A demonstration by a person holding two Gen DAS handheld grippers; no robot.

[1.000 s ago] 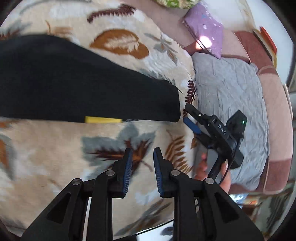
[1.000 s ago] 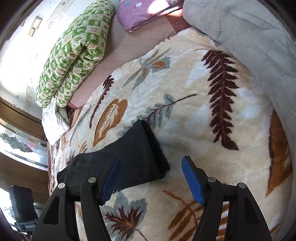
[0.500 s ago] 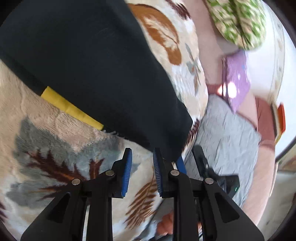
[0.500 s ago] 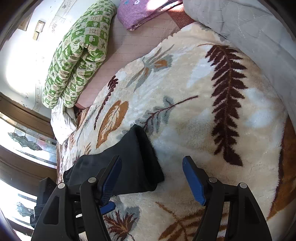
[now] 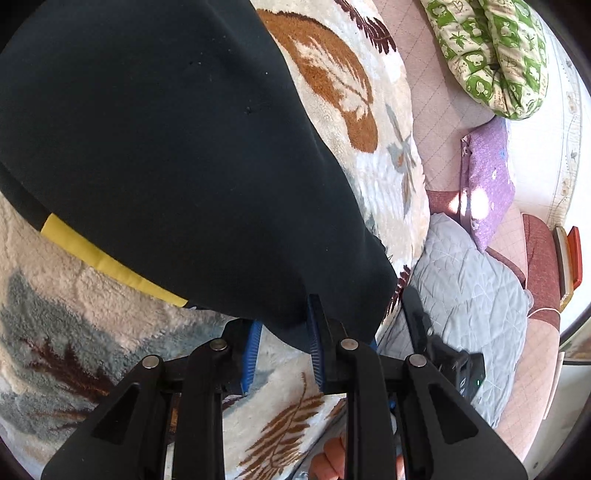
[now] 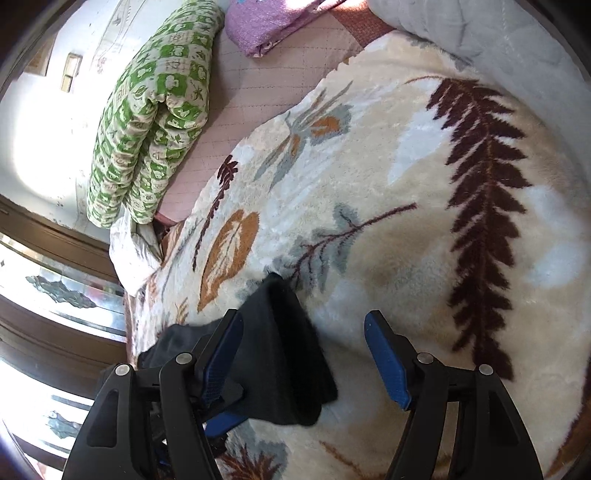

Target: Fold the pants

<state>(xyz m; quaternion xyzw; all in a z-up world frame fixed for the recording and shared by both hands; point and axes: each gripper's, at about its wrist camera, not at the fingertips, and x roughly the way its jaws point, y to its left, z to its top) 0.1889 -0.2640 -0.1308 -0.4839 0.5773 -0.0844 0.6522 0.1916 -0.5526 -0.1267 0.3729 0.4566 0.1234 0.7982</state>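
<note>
The black pants with a yellow stripe lie on a cream blanket with a leaf pattern. My left gripper has its blue pads narrowly apart around the near corner of the pants' end, the fabric edge between them. In the right wrist view the same folded end lies between the wide-open fingers of my right gripper, closer to the left finger. The right gripper's body also shows in the left wrist view.
A grey quilt lies to the right of the blanket. A green patterned rolled quilt and a purple pillow lie at the far side of the bed. A dark wooden frame with glass stands at the left.
My left gripper has moved forward to the pants' end, so the fabric corner now sits between its pads. My right gripper has come closer to the same end, still wide open.
</note>
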